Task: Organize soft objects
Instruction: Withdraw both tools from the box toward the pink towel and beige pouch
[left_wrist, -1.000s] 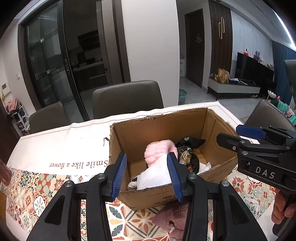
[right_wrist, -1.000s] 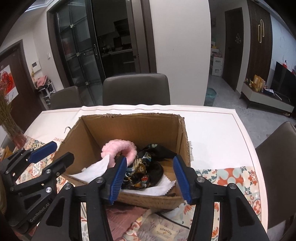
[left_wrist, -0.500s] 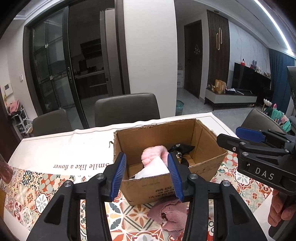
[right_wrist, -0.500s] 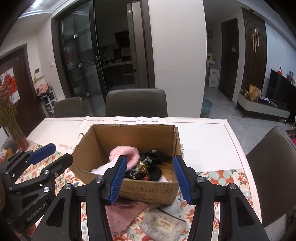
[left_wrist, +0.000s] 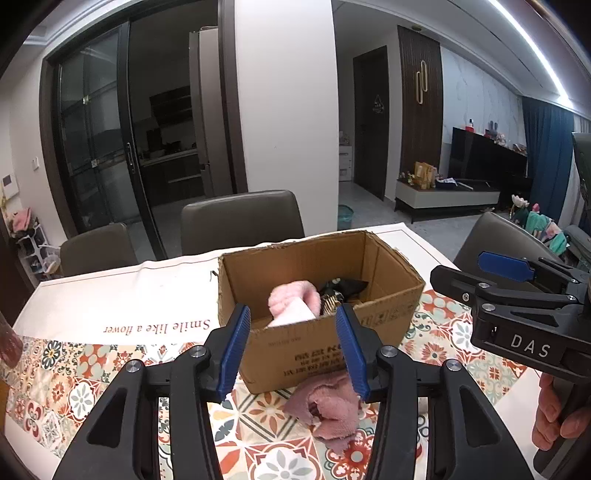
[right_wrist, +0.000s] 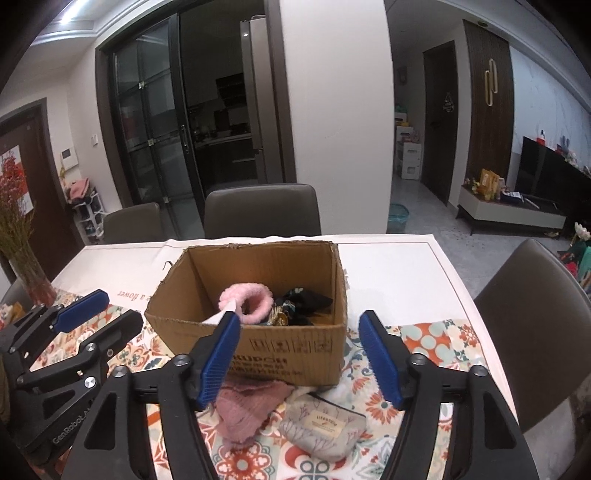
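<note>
2 tools hovering over bench (right_wrist: 399, 266), both spread wide and gripping nothing: left tool (left_wrist: 293, 350), right tool (right_wrist: 301, 356). Sitting mid-bench: cardboard box (right_wrist: 295, 343), holding pink fluffy band (right_wrist: 245, 301), white cloth (left_wrist: 291, 314), dark patterned fabric (right_wrist: 303, 304). Lying just in front of box on tiled mat: pink towel (right_wrist: 247, 406), touching grey pouch (right_wrist: 321, 428).

Brown cardboard box (right_wrist: 295, 345), pink fluffy band (right_wrist: 245, 301), dusty-pink cloth (right_wrist: 245, 406), floral-tiled tablecloth (left_wrist: 74, 376), grey pouch (right_wrist: 325, 430)
</note>
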